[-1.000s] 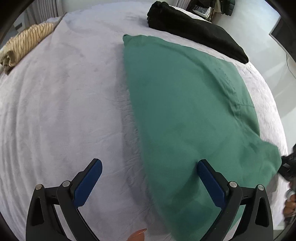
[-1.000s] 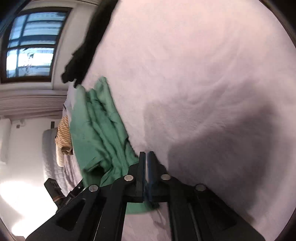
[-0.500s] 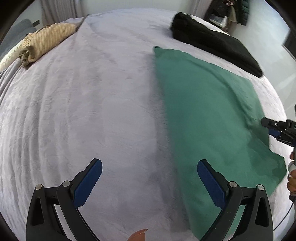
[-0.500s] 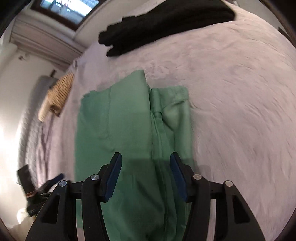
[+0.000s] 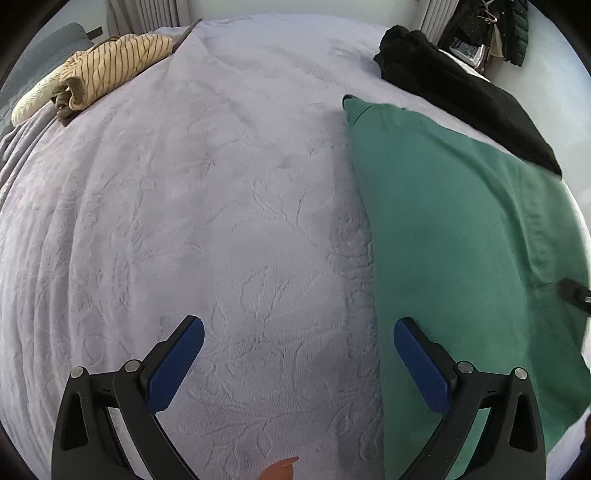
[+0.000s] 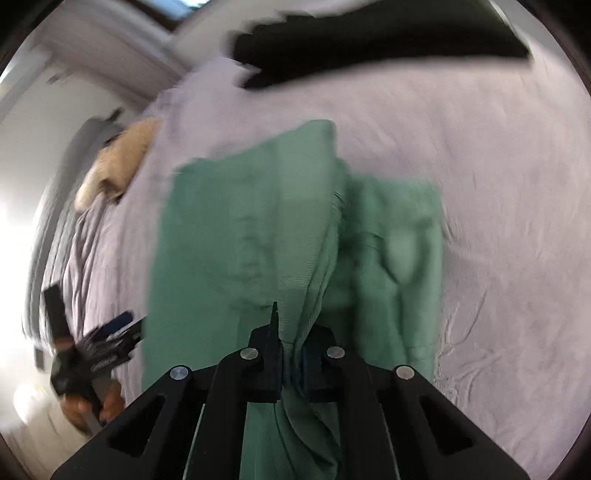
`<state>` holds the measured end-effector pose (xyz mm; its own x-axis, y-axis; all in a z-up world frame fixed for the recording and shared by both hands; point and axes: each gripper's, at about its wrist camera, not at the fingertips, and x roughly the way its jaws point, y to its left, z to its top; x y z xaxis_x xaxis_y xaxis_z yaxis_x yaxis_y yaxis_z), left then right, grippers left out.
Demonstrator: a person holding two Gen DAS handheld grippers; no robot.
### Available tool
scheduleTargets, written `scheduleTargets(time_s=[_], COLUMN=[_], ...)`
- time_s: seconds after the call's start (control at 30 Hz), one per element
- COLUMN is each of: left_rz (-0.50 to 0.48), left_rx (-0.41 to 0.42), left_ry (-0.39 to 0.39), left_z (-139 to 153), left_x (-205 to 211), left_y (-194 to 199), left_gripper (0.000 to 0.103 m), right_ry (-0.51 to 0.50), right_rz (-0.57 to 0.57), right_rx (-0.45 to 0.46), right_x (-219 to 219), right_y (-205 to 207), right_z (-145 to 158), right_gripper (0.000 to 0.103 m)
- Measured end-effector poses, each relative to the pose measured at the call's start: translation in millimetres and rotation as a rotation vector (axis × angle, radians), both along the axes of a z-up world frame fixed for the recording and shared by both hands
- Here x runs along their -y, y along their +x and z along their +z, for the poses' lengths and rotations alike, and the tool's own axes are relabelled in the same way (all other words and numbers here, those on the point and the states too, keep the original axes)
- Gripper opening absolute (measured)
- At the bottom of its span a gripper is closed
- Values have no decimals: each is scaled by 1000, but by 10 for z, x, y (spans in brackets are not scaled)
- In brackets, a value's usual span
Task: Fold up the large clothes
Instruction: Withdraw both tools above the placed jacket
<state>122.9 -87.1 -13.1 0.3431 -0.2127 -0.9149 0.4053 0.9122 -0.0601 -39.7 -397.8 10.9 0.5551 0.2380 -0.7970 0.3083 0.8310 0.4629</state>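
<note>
A large green garment [image 5: 454, 229] lies partly folded on the right side of a pale lilac bed; it also shows in the right wrist view [image 6: 251, 236]. My left gripper [image 5: 295, 354] is open and empty over bare bedspread, its right finger at the garment's left edge. My right gripper [image 6: 291, 350] is shut on a bunched fold of the green garment and lifts it off the bed. The left gripper also shows at the left in the right wrist view [image 6: 110, 339].
A black garment [image 5: 465, 92] lies at the far right of the bed beyond the green one. A striped beige garment [image 5: 107, 74] lies at the far left. The bedspread [image 5: 221, 221] is wide between them. Hanging clothes [image 5: 495, 29] stand past the bed's far corner.
My right gripper was shut, opened over the green garment, and has now shut on a fold of it. My left gripper stayed open and shifted left, off the garment.
</note>
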Motion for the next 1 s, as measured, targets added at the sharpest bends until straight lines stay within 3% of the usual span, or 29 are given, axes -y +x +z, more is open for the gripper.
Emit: scheduleTargets(time_s=[0.1,0.17,0.23,0.37,0.43,0.5,0.57,0.7,0.8,0.9,0.93,1.0], left_rz=[-49,-91,-120,-96,-89,-107,-135,-203,-246,-251,-241,-243], left_rx=[20,32,43,31,9,13,13,-15,-71,-108,-118,-121], left_ry=[-25,-33,-28,-17,-19,5,-20,-89,-77,-21,-48,-78], left_z=[89,86,19,-86,-23,73,225,442,322,11,-78,-146], left_x=[65,186,318,361,287,232,174,171,185,83,-8,-96], left_y=[-62,-121,-167,-123,-95,-89,-177,-461,-735,-939,-985,-1012], left_gripper=[103,103,103,103,103,103,103,103,103,103,103,103], right_ry=[-66,-78,-38,118,143,102,82,110,57,-20,-3,113], right_rz=[-30,-63,-101,-191,-227,-233,-235,-169,-116,-139,-168,-230], right_rx=[1,-76,-163,-132,-119,-119,-78,12,-32,-157,-199,-213], right_x=[32,139,294,525,559,511,446,112,-163,-245,-198,-129], right_y=[-195,-253,-266,-378,-482,-575,-733,-951,-1017,-1127,-1203,-1347], right_z=[143,-41,-393,-601,-494,-331,-101,281,290,-67,-241,-576], right_gripper=[6,6,7,9,17,21,21,10,9,7,0,0])
